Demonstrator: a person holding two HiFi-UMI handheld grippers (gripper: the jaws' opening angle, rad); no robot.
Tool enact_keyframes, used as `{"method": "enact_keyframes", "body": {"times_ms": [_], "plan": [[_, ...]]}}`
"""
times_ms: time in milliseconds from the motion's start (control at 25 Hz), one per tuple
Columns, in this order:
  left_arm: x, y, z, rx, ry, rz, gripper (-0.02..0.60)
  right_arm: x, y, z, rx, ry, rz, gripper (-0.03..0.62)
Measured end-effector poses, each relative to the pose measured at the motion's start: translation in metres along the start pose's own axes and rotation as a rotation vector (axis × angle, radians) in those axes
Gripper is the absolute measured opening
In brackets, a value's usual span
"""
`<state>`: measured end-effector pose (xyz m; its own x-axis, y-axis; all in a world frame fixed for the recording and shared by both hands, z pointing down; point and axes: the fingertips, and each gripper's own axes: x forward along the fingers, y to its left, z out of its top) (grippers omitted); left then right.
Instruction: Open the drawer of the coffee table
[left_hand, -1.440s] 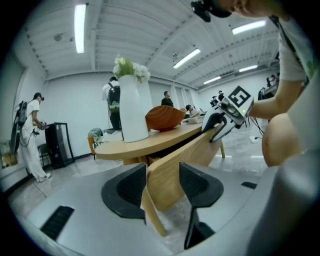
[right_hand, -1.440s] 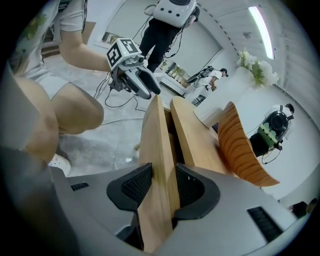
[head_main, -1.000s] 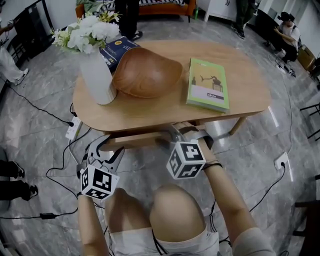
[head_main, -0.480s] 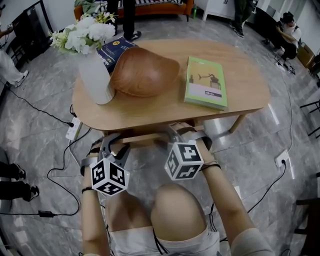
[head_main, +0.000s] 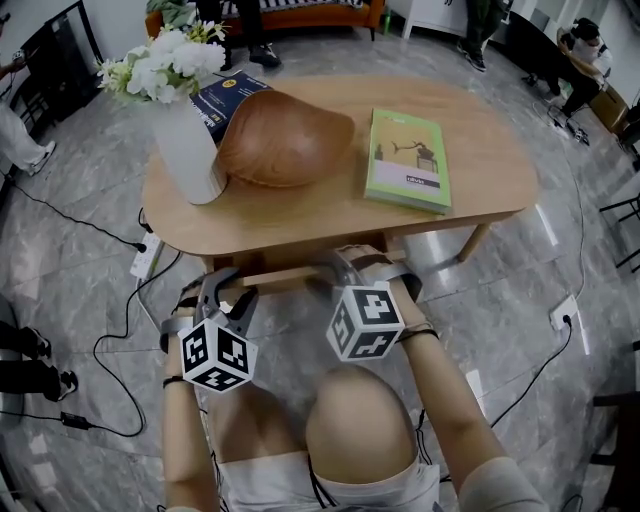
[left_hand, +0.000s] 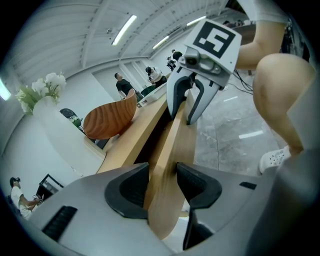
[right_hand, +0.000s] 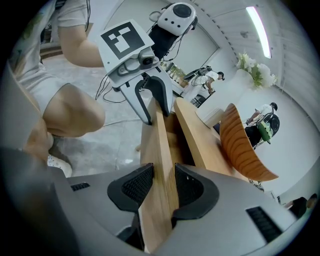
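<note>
Drawer (head_main: 285, 277): head view, wooden front showing just below the near edge of the desk (head_main: 330, 215).
Left tool (left_hand: 162, 182): left gripper view, jaws have just been closing and clamp the drawer's front.
Right tool (right_hand: 162, 185): right gripper view, jaws likewise just closing, pads gripping the same front.

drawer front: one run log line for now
left gripper: jaws just been closing, pads on drawer front | right gripper: same, on same front | coffee table: dark gap behind front
</note>
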<state>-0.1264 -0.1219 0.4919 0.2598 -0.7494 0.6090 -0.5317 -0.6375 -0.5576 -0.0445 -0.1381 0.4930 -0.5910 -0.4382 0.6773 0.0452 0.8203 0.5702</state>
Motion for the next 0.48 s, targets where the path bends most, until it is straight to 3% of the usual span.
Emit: {"method": "enact_keyframes", "body": {"times_ms": [480], "plan": [[-0.0035, -0.0044, -0.0001, 0.000, -0.005, -0.001, 0.176, -0.0023, 0.0043, 0.0005, 0.013, 0.010, -0.007, 0.143]]}}
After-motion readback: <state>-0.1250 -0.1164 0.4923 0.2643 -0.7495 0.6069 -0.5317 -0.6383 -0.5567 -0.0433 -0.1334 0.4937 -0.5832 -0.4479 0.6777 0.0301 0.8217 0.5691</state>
